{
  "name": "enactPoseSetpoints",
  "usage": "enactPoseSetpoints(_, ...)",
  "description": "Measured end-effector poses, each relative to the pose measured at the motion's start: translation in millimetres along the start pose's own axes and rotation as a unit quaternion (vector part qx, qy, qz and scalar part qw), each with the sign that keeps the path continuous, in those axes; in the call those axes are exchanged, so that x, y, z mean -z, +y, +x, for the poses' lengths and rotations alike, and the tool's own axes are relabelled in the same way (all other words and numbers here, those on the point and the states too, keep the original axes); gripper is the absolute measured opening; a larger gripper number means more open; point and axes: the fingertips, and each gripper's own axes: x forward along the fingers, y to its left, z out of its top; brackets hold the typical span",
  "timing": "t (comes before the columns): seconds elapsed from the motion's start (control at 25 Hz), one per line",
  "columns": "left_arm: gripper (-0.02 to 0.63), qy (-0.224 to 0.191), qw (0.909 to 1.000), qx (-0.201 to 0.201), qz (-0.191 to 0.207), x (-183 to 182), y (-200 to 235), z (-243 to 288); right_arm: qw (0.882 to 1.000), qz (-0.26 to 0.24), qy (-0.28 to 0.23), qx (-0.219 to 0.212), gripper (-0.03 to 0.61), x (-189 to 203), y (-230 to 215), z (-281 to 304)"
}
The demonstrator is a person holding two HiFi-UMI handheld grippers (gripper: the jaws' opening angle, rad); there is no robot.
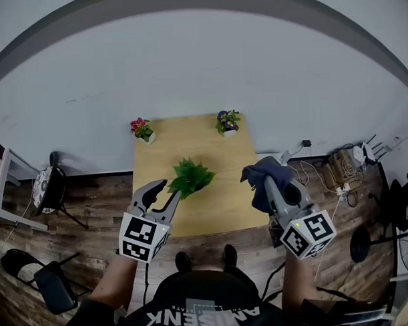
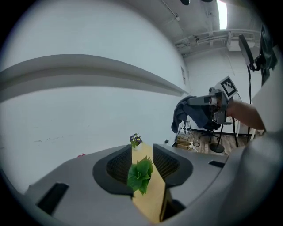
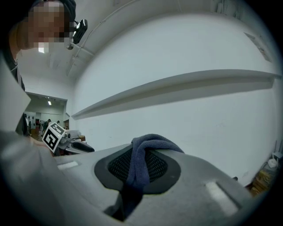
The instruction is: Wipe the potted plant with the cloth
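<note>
Nearly at the leaves: plant loose, cloth ready

From the head view, the potted plant [image 1: 191, 176] stands mid-counter [image 1: 219, 208], with its leaves just beside the left tongs [image 1: 166, 192]. Those tongs are spread and hold nothing. The right tongs [image 1: 265, 180] hover well to the plant's right, with the dark blue cloth [image 1: 262, 198] draped over them.

From the left gripper view, the jaws stand apart and the plant [image 2: 140, 174] shows in the gap, farther off and not pinched.

From the right gripper view, the right tongs [image 3: 138, 170] are pressed together on a fold of the cloth [image 3: 150, 141], which loops over the top and hangs below.

The plant looks light, so a wipe made before the pot is steadied may tip or slide it. The left tongs could crush foliage if they close on leaves instead of the pot. The slack cloth could also snag the leaves and drag the plant
</note>
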Motion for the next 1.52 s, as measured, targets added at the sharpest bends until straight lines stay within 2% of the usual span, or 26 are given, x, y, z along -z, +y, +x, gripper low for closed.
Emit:
enactPoseSetpoints(0.32, 0.147, 0.049, 0.9974, -0.043, 0.031, 5, -34, 33, 0.997, -0.003, 0.015, -0.075, 0.044, 6, -33, 17)
enactPoseSetpoints(0.52, 0.147, 0.108, 0.9895, -0.076, 0.059, 29, -48, 61, 0.993, -0.008, 0.019, -0.117, 0.043, 7, -54, 24)
enactPoseSetpoints(0.76, 0.146, 0.184, 0.9749, -0.105, 0.069, 75, -56, 93, 0.987, -0.003, 0.032, -0.155, 0.043, 20, -72, 32)
enactPoseSetpoints(1.12, 0.14, 0.274, 0.9475, -0.1, 0.132, 133, -65, 135, 0.983, 0.011, 0.054, -0.173, 0.044, 42, -94, 39)
enactPoseSetpoints(1.32, 0.14, 0.311, 0.9304, -0.108, 0.16, 161, -56, 155, 0.982, 0.012, 0.071, -0.177, 0.044, 54, -107, 45)
enactPoseSetpoints(1.52, 0.14, 0.33, 0.921, -0.101, 0.181, 176, -54, 174, 0.981, 0.022, 0.089, -0.169, 0.044, 70, -123, 50)
